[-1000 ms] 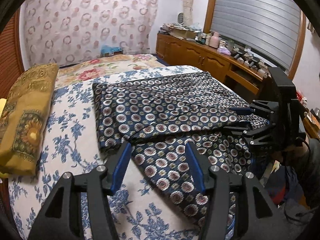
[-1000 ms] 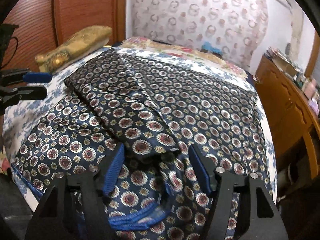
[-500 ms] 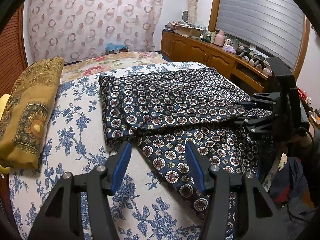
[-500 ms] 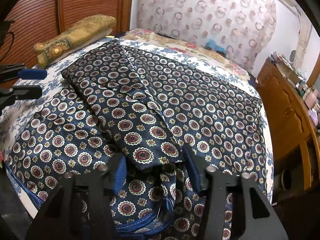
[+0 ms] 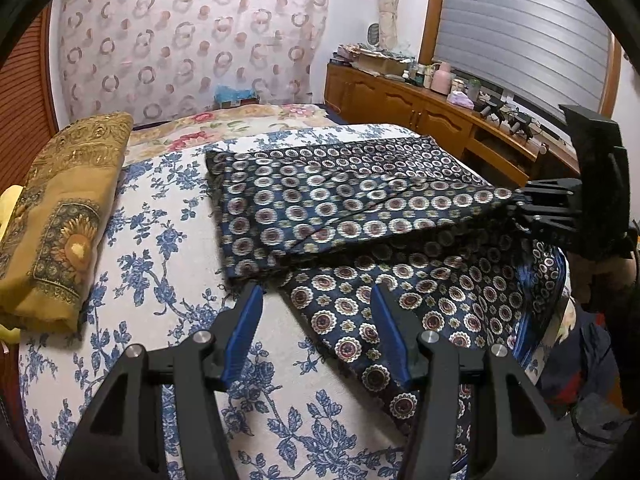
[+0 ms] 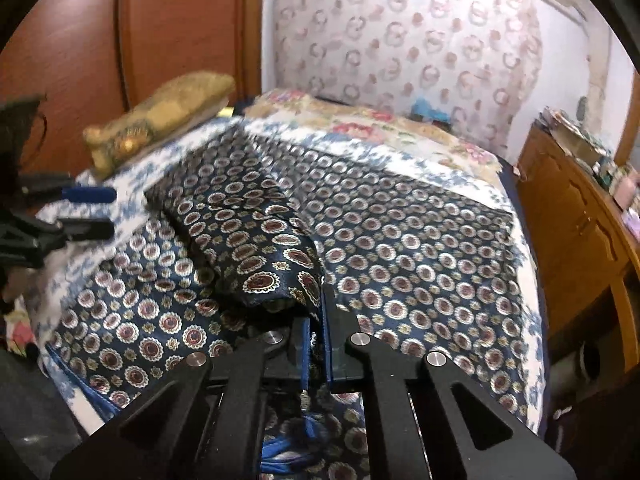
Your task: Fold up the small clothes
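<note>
From the left wrist, the right gripper had closed and lifted a fold of the patterned cloth off the bed; the left gripper hung half open, empty, over the cloth's near edge. From the right wrist, the right gripper's jaws, just closing, pinched the fold; the rest of the cloth lay spread across the bed.

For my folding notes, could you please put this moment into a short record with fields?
surface: bed with blue floral sheet
garment: navy patterned cloth, partly folded
right gripper: jaws just closed, pinching a folded edge of the cloth
left gripper: open, empty, at the cloth's near edge
beside: folded gold fabric
</note>
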Available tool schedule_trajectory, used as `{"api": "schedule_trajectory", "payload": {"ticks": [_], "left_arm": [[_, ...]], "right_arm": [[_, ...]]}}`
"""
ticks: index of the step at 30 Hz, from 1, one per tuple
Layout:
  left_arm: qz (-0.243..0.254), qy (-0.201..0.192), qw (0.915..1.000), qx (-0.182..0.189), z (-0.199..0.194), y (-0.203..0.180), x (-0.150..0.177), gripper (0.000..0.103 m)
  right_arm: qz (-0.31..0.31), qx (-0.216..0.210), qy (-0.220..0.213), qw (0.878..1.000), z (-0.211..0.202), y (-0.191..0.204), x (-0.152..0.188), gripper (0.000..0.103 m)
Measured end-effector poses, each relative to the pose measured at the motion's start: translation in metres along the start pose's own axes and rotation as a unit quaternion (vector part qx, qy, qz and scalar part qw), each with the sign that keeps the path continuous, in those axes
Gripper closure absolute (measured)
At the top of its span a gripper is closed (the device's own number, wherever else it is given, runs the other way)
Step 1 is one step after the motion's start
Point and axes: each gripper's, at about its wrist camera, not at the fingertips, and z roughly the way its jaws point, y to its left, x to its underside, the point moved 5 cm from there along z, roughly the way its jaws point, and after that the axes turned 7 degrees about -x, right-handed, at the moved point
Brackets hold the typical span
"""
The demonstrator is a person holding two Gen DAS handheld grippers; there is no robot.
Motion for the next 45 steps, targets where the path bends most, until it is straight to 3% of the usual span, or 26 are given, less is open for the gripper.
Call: {"api": "schedule_trajectory", "payload": {"ticks": [9,20,27,30,32,34,45], "left_arm": [[0.0,-0.01,0.9999,0.0,-0.004,-0.001,-0.003,0.048],[-0.002,-0.029,0.9996,-0.001,-0.007,-0.008,-0.01,0.048],[-0.002,-0.035,0.9994,-0.001,-0.006,-0.011,-0.013,0.048],[-0.002,-0.035,0.9994,-0.001,-0.007,-0.013,-0.013,0.048],[-0.003,-0.036,0.9993,-0.002,-0.008,-0.013,-0.014,0.048],[-0.004,-0.038,0.9993,-0.002,-0.008,-0.014,-0.014,0.048],[-0.01,-0.045,0.9989,-0.006,-0.01,-0.012,-0.015,0.048]], "right_arm": [[0.031,0.024,-0.023,0.999,-0.032,-0.022,0.015,0.101],[0.089,0.103,-0.019,0.99,-0.073,-0.077,0.057,0.101],[0.112,0.107,-0.01,0.988,-0.072,-0.082,0.074,0.098],[0.106,0.109,-0.009,0.988,-0.076,-0.073,0.076,0.084],[0.1,0.109,-0.01,0.989,-0.078,-0.07,0.074,0.063],[0.093,0.104,-0.01,0.99,-0.081,-0.064,0.071,0.05],[0.043,0.08,-0.036,0.995,-0.08,-0.033,0.026,0.046]]}}
